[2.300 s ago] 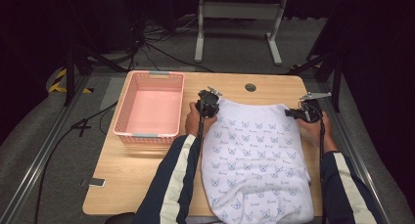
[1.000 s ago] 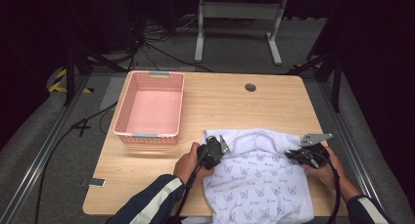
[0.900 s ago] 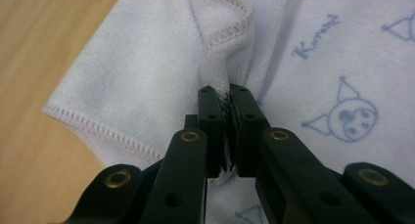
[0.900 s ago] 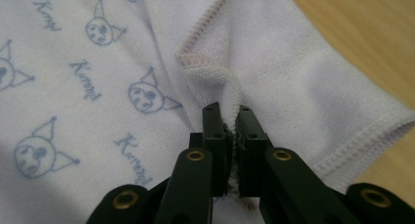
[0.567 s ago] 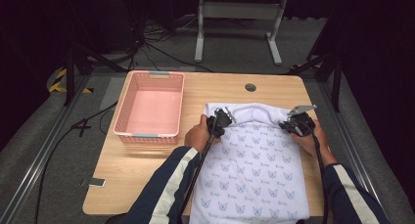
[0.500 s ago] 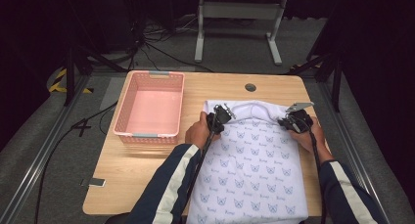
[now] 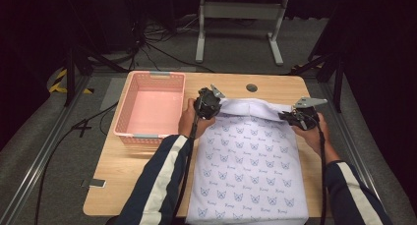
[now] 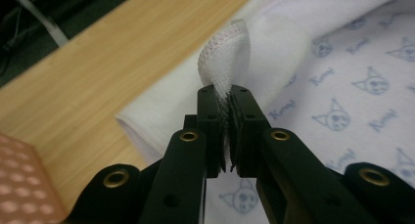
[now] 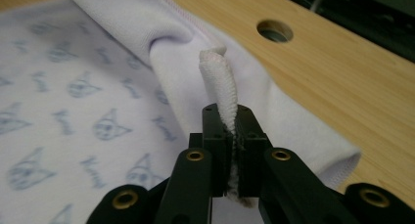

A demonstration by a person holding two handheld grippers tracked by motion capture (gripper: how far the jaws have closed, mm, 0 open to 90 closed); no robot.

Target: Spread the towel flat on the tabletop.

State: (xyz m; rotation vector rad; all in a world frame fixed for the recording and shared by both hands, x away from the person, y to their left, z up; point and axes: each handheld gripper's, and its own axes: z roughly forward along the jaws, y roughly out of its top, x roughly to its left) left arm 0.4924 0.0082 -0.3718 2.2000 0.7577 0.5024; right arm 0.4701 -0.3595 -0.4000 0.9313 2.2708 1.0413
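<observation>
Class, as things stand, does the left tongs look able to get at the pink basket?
Probably yes: the left tongs sits just beside the pink basket, with nothing between them. But it is shut on the cloth, so it would have to let go or drag it along.

I am working in what looks like a recording studio or lab, not a home. My wooden table stands on grey carpet, hemmed in by black curtains. Cables snake across the floor beyond it, near a grey metal stand. Metal rails run alongside, and yellow-black hazard tape marks the floor.
</observation>
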